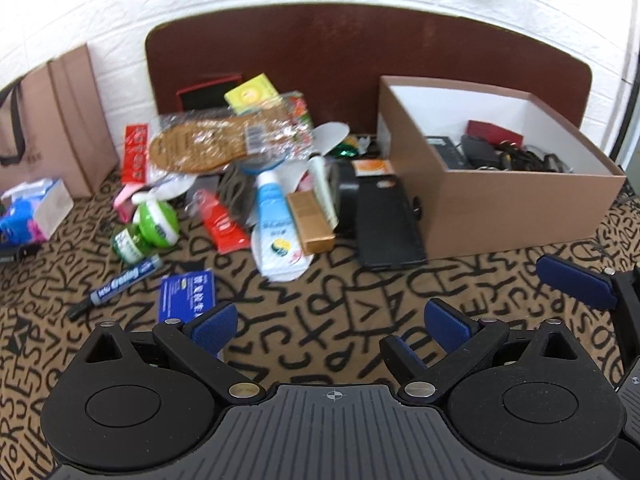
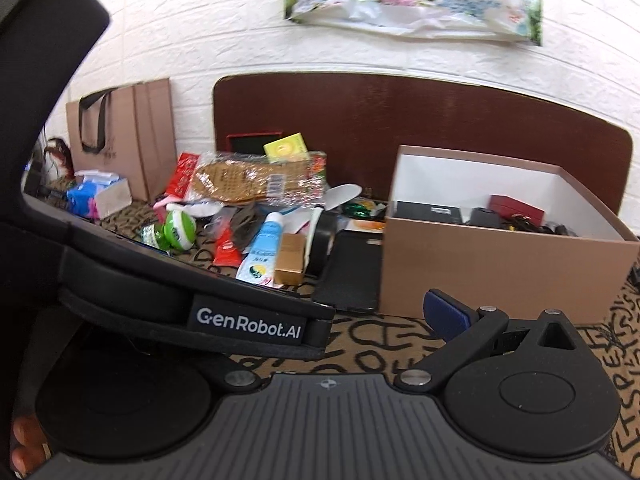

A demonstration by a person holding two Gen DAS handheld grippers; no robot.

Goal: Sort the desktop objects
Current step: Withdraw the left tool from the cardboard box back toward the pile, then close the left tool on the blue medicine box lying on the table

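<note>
- Evidently the sort is between picks: the left claw (image 1: 334, 322) hangs low over the patterned cloth at the near edge of the bench, its blue pads well apart and gripping nothing.
- The right claw (image 1: 576, 282) sits just beside it on the right; only one blue pad shows in either view, and the left gripper's body hides the other side in the right wrist view, so whether it is open cannot be told.
- The brown box (image 1: 508, 216) stands toward the far right corner, already holding a dark red case, black devices and cables.
- The unsorted heap lies at the far middle, left of the box: one black phone case (image 1: 390, 224) touching the box's near left corner, one gold carton (image 1: 311, 222), one blue-and-white tube (image 1: 274, 224), one red tube (image 1: 224, 224), one green round tub (image 1: 157, 220), one wrapped insole (image 1: 224, 144), and one yellow box (image 1: 250, 94).
- Nearer the left claw lie one marker (image 1: 120, 286) and one blue packet (image 1: 186, 294).
- Judging by reach, the next move is likely a short advance left to the packet, lowering the pads astride its flat edges.
- One paper bag (image 1: 60, 120) and one tissue pack (image 1: 32, 208) stay at the far left edge.
</note>
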